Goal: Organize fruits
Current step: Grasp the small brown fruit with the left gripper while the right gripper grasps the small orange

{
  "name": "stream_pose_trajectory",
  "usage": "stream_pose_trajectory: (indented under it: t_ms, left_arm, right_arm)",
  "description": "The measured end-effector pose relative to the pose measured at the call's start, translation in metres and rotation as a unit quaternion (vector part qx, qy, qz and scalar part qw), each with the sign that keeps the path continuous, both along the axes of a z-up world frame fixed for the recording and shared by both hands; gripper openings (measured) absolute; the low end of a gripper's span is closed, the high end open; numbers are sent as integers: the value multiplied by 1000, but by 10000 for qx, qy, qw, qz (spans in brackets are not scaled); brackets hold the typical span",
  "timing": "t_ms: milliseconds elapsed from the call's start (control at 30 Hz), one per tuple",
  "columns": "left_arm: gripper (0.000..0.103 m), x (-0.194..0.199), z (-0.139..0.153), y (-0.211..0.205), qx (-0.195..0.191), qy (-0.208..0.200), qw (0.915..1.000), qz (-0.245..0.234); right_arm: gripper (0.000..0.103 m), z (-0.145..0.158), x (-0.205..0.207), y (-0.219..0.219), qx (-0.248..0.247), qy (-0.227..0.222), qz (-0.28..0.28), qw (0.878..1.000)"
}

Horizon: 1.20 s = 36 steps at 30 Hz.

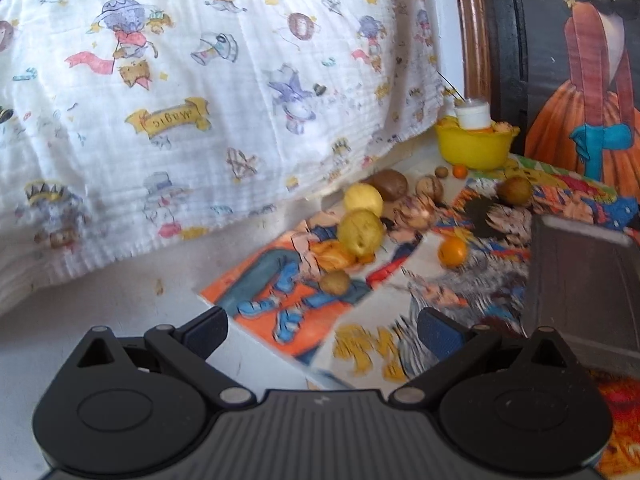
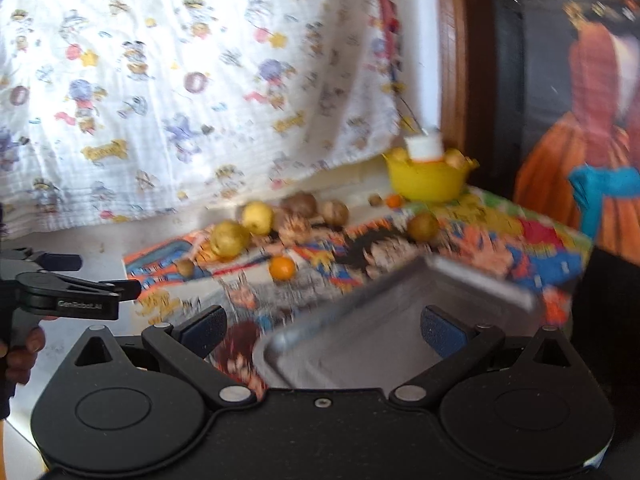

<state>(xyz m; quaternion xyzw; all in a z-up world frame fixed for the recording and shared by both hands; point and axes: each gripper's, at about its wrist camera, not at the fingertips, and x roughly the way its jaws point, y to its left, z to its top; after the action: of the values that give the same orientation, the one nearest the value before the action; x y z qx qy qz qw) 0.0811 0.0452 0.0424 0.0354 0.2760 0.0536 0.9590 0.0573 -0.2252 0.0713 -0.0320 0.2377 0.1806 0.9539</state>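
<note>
The fruits lie loose on a colourful mat [image 1: 280, 292] ahead of both grippers: two yellow ones [image 1: 360, 232] touching, an orange [image 1: 452, 251] to their right, brownish ones [image 1: 335, 282] around them. Beyond them stands a yellow bowl [image 1: 474, 148] with a white jar [image 1: 473, 114] in it. A metal tray [image 2: 384, 320] sits right in front of the right gripper [image 2: 322, 330], which is spread wide and empty. The left gripper [image 1: 322, 330] is likewise wide and empty. A printed cloth [image 1: 180, 80] hangs at far left.

Bare desk [image 1: 132, 304] left of the fruits [image 1: 360, 232] lies open; hanging cloth [image 1: 200, 100] blocks behind, metal tray [image 2: 384, 320] crowds the right.
</note>
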Motion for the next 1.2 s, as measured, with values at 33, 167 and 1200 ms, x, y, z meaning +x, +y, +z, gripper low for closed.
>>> stream_pose_trajectory:
  t_ms: [33, 167, 1200]
  left_arm:
    - [103, 5, 2, 4, -36, -28, 10000, -6]
    - [103, 22, 8, 16, -6, -166, 9999, -43]
    - [78, 98, -53, 18, -353, 377, 9978, -412]
  right_arm:
    - [103, 5, 6, 2, -28, -31, 128, 9999]
    - [103, 13, 34, 15, -232, -155, 591, 9979]
    - [74, -79, 191, 109, -913, 702, 1582, 9807]
